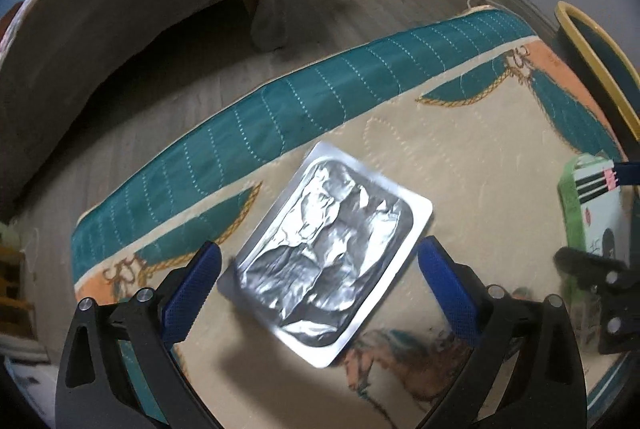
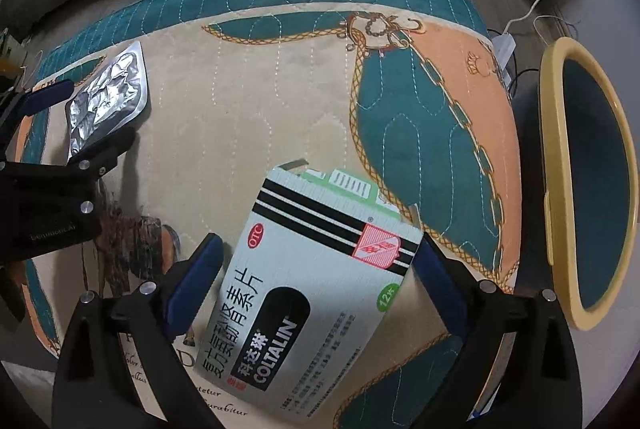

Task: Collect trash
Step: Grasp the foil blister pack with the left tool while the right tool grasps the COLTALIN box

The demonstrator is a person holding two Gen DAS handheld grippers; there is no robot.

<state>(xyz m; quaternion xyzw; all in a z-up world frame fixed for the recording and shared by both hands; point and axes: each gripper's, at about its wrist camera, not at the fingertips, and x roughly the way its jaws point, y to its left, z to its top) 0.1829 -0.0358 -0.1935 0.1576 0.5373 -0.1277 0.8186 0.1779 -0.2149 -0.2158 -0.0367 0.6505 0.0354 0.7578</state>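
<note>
Both claws' grips on foil pack (image 1: 326, 253) and box (image 2: 316, 293) unclear.

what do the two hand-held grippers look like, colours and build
Both look alike. The left hand-held gripper has black angular plastic linkage arms joined by round silver pins, ending in two fingers with blue, dotted-texture pads. The right hand-held gripper has the same black frame, silver pins and blue pads. In the right wrist view the left one's black body carries small pale lettering, too blurred to read. No cables or sleeves show.
</note>
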